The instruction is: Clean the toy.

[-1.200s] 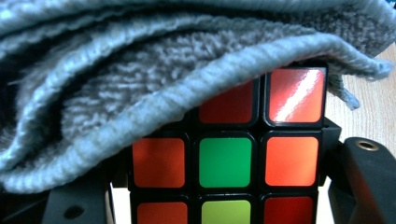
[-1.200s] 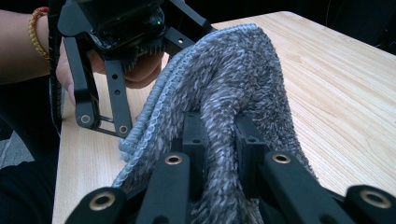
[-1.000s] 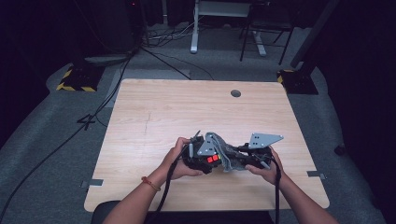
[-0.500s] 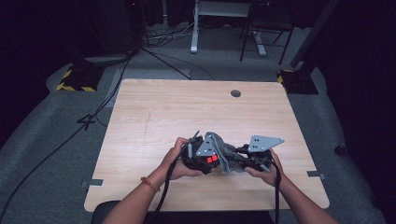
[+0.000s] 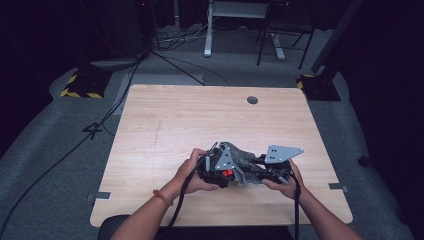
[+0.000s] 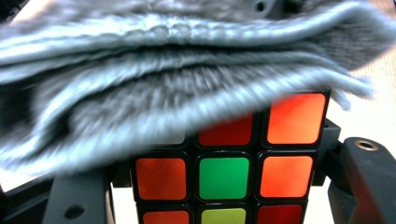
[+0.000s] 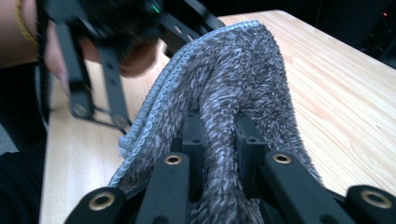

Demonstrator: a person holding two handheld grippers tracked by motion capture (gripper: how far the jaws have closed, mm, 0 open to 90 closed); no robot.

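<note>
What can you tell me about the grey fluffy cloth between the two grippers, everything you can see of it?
The grey fluffy cloth looks like microfibre, with a stitched hem along its edge. It is bunched into folds. The right gripper is shut on a pinched fold of it. In the left gripper view it drapes over the top of the multicoloured puzzle cube that the left gripper holds. It sits near the front edge of the light wooden table.

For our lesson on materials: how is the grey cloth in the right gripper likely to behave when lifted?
The grey cloth probably flops: it bunches into folds where the right gripper pinches it. Its fuzzy pile suggests good grip, little slipping. Draped over the Rubik's cube, it likely sags to any shape.
</note>
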